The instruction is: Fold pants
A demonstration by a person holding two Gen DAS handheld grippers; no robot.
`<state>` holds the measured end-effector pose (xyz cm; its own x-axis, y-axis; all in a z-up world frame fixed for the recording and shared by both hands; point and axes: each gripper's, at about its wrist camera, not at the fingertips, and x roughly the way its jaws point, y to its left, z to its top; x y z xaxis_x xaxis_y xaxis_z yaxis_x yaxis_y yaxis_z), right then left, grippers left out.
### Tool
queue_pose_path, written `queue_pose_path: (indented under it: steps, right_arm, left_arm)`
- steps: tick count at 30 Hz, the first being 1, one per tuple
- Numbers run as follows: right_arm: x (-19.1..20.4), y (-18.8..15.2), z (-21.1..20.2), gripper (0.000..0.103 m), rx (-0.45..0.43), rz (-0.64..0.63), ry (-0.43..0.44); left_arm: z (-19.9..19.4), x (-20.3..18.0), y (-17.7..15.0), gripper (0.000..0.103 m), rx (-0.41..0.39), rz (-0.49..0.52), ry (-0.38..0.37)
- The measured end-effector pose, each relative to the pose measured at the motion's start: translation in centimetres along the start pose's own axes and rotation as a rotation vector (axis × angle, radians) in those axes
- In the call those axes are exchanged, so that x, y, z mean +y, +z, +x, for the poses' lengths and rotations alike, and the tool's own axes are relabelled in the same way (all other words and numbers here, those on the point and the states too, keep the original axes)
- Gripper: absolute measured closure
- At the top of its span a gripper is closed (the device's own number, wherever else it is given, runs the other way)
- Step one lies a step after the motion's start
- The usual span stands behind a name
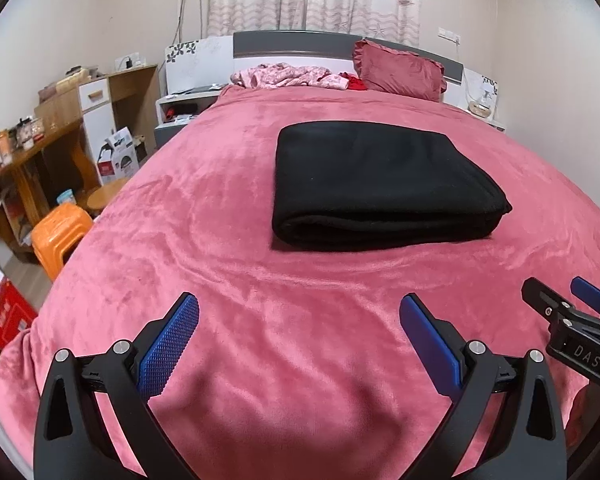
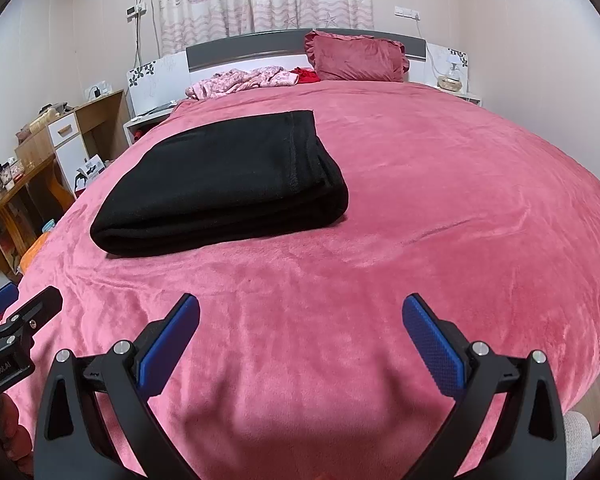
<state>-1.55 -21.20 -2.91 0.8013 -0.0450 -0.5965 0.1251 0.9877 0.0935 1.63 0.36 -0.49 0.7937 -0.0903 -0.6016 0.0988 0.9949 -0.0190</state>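
Observation:
The black pants [image 1: 380,184] lie folded into a thick rectangle on the pink bed cover [image 1: 204,208]; they also show in the right wrist view [image 2: 228,184], left of centre. My left gripper [image 1: 300,316] is open and empty, held above the cover well short of the pants. My right gripper [image 2: 300,316] is open and empty too, nearer than the pants and to their right. The right gripper shows at the right edge of the left wrist view [image 1: 564,304]. The left gripper's tip shows at the left edge of the right wrist view [image 2: 28,312].
A red pillow [image 1: 400,70] and crumpled pink clothes [image 1: 288,76] lie by the headboard [image 1: 300,42]. Left of the bed stand a wooden desk [image 1: 32,152], an orange stool [image 1: 60,236] and a red box [image 1: 4,316]. A nightstand with a lamp [image 2: 454,72] is at the far right.

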Motion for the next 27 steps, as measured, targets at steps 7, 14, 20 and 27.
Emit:
queue_pose_path:
  steps: [7,14,20,27]
  right_arm:
    - [-0.2,0.0,0.1,0.002,0.0,0.001,0.003]
    - [-0.4,0.0,0.4,0.002,0.009,0.009,0.004]
    - [-0.3,0.0,0.5,0.002,0.01,0.006,0.005]
    - [-0.2,-0.1,0.7,0.002,0.016,0.008,0.007]
  left_arm:
    - [-0.2,-0.6,-0.2,0.003,-0.011,0.029,-0.004]
    - [-0.3,-0.9,-0.3,0.003,-0.016,0.047,-0.007]
    - [-0.4,-1.0,-0.3,0.003,-0.014,0.04,-0.003]
    - [-0.4,-1.0,-0.3,0.003,-0.011,0.038,-0.004]
